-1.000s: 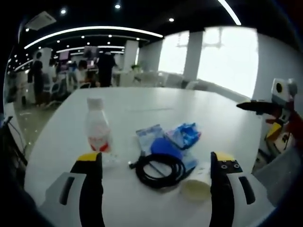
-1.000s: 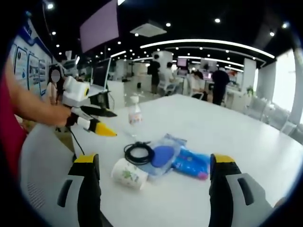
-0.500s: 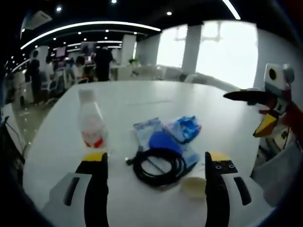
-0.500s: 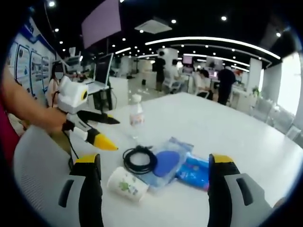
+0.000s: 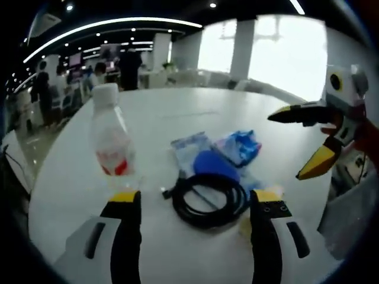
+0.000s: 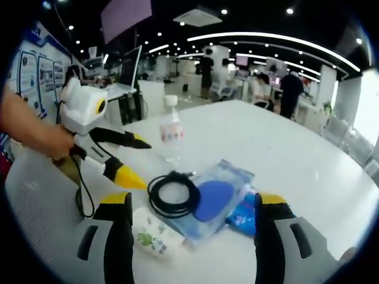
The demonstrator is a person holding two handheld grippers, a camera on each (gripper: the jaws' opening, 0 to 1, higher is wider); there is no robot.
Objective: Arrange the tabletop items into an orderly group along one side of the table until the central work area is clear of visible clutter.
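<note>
Both tongs gape above cable (image 5: 208, 200), bottle (image 5: 112, 142) beside

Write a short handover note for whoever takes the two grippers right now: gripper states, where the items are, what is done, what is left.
Left gripper: open, empty, aimed at the cable.
Right gripper: open, empty, over the same pile.
Items: bottle upright, apart from the rest; cable, blue pad, clear packet, blue pack and tipped cup clustered mid-table.
Done: nothing grouped yet.
Left: move everything to one side.
</note>
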